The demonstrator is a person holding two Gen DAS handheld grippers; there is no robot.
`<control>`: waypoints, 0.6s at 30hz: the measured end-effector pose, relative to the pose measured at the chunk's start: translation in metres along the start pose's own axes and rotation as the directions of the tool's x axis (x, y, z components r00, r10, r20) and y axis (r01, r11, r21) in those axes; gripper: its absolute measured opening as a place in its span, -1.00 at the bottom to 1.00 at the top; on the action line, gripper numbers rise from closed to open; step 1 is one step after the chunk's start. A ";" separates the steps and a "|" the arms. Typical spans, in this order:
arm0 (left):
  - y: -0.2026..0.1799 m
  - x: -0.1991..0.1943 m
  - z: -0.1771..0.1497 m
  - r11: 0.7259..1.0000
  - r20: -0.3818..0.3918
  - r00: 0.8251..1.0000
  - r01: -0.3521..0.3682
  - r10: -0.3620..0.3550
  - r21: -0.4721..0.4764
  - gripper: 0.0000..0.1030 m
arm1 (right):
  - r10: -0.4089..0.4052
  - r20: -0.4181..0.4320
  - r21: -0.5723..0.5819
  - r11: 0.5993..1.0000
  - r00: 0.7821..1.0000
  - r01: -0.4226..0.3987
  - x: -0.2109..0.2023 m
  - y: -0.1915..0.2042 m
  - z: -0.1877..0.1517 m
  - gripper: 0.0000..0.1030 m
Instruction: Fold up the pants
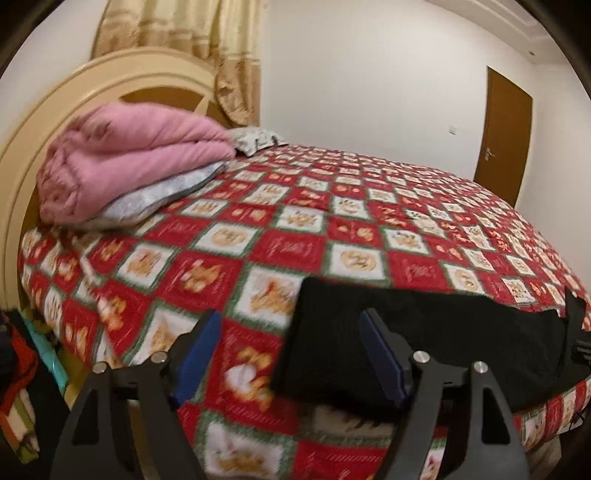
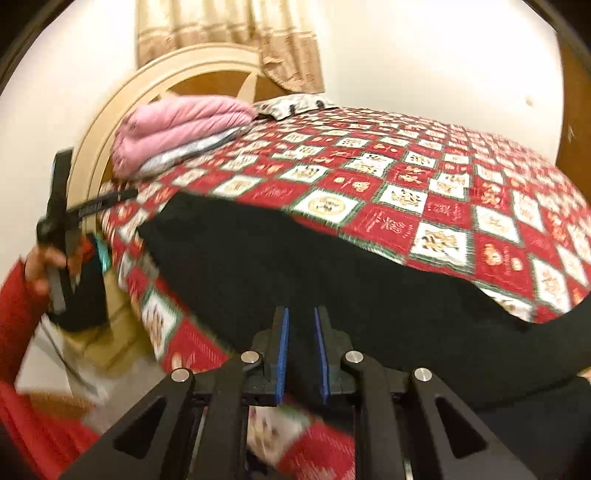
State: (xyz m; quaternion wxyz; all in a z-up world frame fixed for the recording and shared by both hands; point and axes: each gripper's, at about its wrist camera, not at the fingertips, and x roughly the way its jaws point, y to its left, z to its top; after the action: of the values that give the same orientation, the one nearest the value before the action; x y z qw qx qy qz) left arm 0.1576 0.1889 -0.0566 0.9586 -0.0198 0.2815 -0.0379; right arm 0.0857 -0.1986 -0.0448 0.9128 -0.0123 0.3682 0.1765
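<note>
Black pants lie flat along the near edge of a bed, spread over a red, white and green checked bedspread. In the left wrist view the same dark cloth sits at the lower right, its end reaching between the tool's fingers.

The left gripper is wide open, its two blue-padded fingers far apart. The right-hand pad overlaps the edge of the pants; whether it touches the cloth cannot be told. The left-hand pad sits over bare bedspread. Nothing is held.

The right gripper hangs just above the pants with its blue pads drawn near each other, a narrow gap between them. No cloth shows in that gap, so it grips nothing.

In the right wrist view, the person's left hand, in a red sleeve, holds the other tool at the far left, beside the bed.

At the head of the bed, a folded pink blanket rests on a pale pillow, against a cream arched headboard. A beige curtain hangs behind. A brown door stands in the far wall.
</note>
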 end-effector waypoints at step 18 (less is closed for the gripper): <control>-0.016 0.031 -0.032 0.983 -0.114 0.976 -0.184 0.184 0.015 0.72 | 0.144 0.063 0.291 0.944 0.988 -0.156 0.012 -0.020 -0.020 -0.71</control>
State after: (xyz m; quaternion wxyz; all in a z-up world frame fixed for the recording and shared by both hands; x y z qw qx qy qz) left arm 0.1651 0.1694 -0.0991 0.9403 0.0107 0.3366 0.0492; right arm 0.0868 -0.2169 -0.0700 0.8955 0.1557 0.3717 0.1887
